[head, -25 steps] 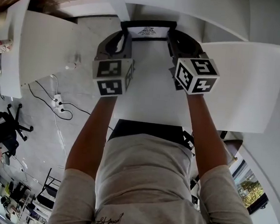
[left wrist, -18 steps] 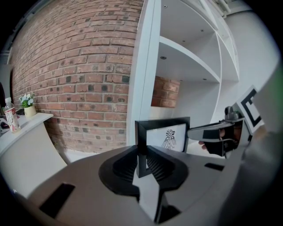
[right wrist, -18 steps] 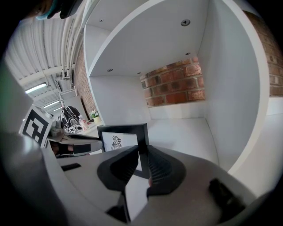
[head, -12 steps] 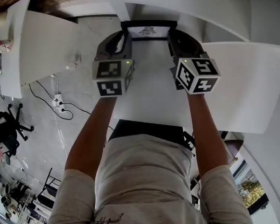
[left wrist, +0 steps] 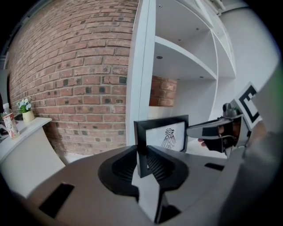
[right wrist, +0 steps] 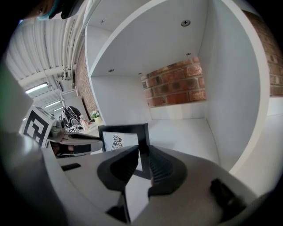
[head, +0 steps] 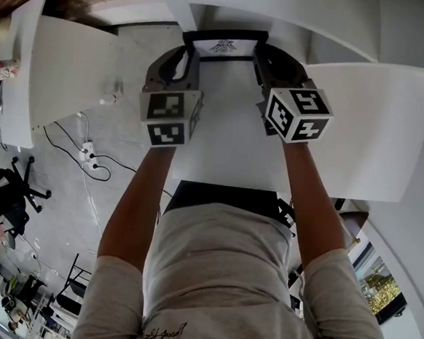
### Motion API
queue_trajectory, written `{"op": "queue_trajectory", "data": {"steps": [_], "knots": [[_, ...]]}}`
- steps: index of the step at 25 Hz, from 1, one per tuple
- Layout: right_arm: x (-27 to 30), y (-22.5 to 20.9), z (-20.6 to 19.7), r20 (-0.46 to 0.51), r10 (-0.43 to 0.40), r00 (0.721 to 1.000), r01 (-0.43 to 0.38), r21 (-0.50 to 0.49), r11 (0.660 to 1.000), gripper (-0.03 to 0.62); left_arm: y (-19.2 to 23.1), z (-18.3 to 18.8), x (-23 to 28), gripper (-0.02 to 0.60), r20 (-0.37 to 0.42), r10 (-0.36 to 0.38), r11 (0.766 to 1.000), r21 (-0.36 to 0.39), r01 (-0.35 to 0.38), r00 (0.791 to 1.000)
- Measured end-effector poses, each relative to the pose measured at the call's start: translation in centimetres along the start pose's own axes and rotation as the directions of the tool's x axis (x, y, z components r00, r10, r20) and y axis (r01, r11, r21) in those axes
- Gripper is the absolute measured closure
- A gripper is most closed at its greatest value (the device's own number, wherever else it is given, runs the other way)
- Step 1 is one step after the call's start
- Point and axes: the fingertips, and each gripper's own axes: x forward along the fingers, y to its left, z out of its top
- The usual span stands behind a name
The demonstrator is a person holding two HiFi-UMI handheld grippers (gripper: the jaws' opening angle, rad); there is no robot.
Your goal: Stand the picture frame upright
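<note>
Frame [head: 223, 46] stands approx upright in a bay of the white shelf unit [left wrist: 146, 66], gripped at both ends. It's the only thing seen in that bay.

Largest first:
- Shelf unit: in R gripper view the bay has a white side wall [right wrist: 221, 88] & top, w/ a brick patch [right wrist: 174, 84] high at the back. The bay floor [head: 222, 137] is white too.
- Brick wall [left wrist: 79, 79] sits just left of the unit.
- White counter [left wrist: 26, 145] at far left carries a bottle [left wrist: 9, 121] and a small potted plant [left wrist: 26, 112].
- In head view the room floor [head: 124, 173] has an office chair [head: 10, 186] and a power strip [head: 89, 155] w/ cables.
- Frame [left wrist: 166, 134] is black w/ a white picture and a dark bird-like emblem.
- L gripper [left wrist: 142, 161]: jaws part-closed, ribbed pads pressing both faces of the frame's left side bar.
- R gripper [right wrist: 142, 165]: same clamp on the right side bar of the frame [right wrist: 121, 137].
- Each gripper shows in the other's view, R gripper [left wrist: 216, 130] and L gripper [right wrist: 75, 141].

Hard to see:
- The frame's bottom edge is behind the jaws in both gripper views, so can't tell if it touches the bay floor.
- Head view shows the frame foreshortened at the top, btwn L gripper [head: 189, 52] & R gripper [head: 259, 58]. The marker cubes cover both hands.
- Emblem detail & bottle label are too small to read.
</note>
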Motion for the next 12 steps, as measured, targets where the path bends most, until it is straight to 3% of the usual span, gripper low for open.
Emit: {"op": "queue_trajectory", "data": {"steps": [12], "knots": [[0.13, 0.33, 0.03, -0.008, 0.005, 1.0, -0.006, -0.018, 1.0, 0.521, 0.24, -0.32, -0.05, 0.486, -0.008, 0.011, 1.0, 0.01, -0.011, 1.0]]}}
